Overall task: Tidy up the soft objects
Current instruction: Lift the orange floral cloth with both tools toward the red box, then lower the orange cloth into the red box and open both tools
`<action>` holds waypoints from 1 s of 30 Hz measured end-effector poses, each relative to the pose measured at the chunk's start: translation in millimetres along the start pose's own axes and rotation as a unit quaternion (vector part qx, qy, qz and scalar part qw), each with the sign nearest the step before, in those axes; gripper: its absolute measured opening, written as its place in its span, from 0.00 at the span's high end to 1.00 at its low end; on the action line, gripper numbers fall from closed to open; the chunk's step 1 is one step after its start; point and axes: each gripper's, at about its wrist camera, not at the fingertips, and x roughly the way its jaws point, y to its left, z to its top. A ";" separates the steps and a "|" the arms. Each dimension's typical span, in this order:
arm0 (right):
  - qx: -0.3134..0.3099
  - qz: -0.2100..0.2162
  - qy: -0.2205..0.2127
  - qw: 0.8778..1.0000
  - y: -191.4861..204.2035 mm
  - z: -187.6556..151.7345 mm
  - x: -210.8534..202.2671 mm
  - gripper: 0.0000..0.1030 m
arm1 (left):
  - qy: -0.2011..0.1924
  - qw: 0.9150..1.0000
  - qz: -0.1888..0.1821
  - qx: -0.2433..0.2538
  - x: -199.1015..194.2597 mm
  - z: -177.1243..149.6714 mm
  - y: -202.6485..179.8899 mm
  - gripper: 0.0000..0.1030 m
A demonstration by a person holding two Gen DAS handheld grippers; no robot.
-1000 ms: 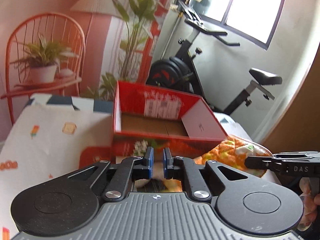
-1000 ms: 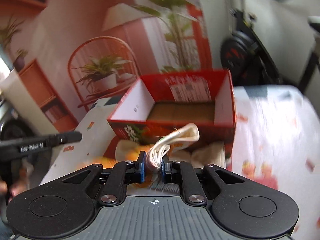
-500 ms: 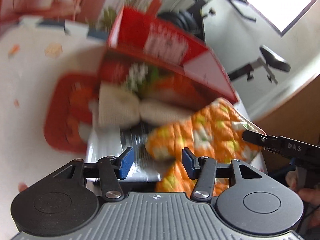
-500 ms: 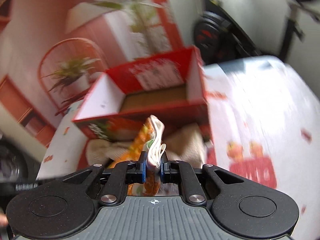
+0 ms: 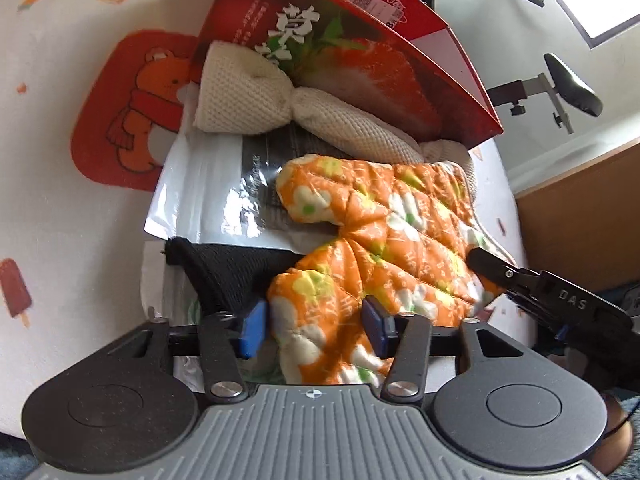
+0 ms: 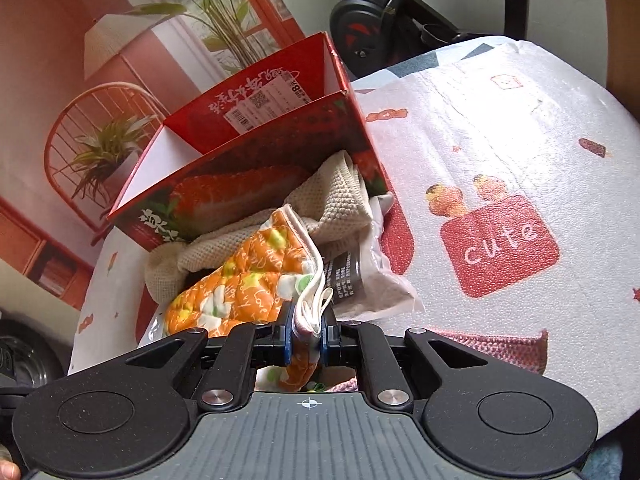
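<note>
**A:** Orange quilted floral oven mitt (image 5: 384,232) is the piece in play. It lies on the pile in front of the box, not in it. Right gripper (image 6: 306,338) has its jaws pinched narrow on the mitt's white-bound cuff edge. Left gripper (image 5: 314,326) has jaws wide, straddling the mitt's near lobe, blue pads either side with slack visible, so no grip there.

**B:** What's under it?

**A:** Black knit fabric (image 5: 224,272) just beside the left pad, then a clear plastic pouch with dark print (image 5: 208,196), then a cream waffle-knit cloth (image 5: 280,100) bunched against the front wall of the red strawberry-print cardboard box (image 5: 360,56). All on the white cartoon-print tabletop (image 6: 520,132).

**B:** How to do it cleanly?

**A:** My read: close left on the near lobe only, staying clear of the black knit so it doesn't get dragged along. Lift both ends together, carry over the front wall, release inside.

**B:** Clearance?

**A:** Box is open-topped and what I can see of the inside looks bare. Front wall is the edge to clear; a sagging mitt could catch it. Plenty of open tabletop to the right. Box sits near the far tabletop edge, so don't shove it.
</note>
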 end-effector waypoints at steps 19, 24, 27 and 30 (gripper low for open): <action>-0.139 0.063 -0.083 0.985 74.4 56.6 -38.9 0.89 | -0.219 0.958 0.073 0.167 -86.1 71.5 -80.0 0.86; -0.175 0.046 -0.122 0.976 95.2 117.8 -27.0 0.89 | -0.235 0.953 0.092 0.170 -70.1 135.1 -99.4 0.86; -0.187 0.026 -0.128 0.974 100.1 150.9 -6.1 0.89 | -0.205 0.962 0.098 0.154 -46.4 174.6 -105.2 0.86; -0.190 0.011 -0.116 0.975 97.0 170.9 21.7 0.89 | -0.183 0.965 0.118 0.146 -18.7 198.8 -105.2 0.86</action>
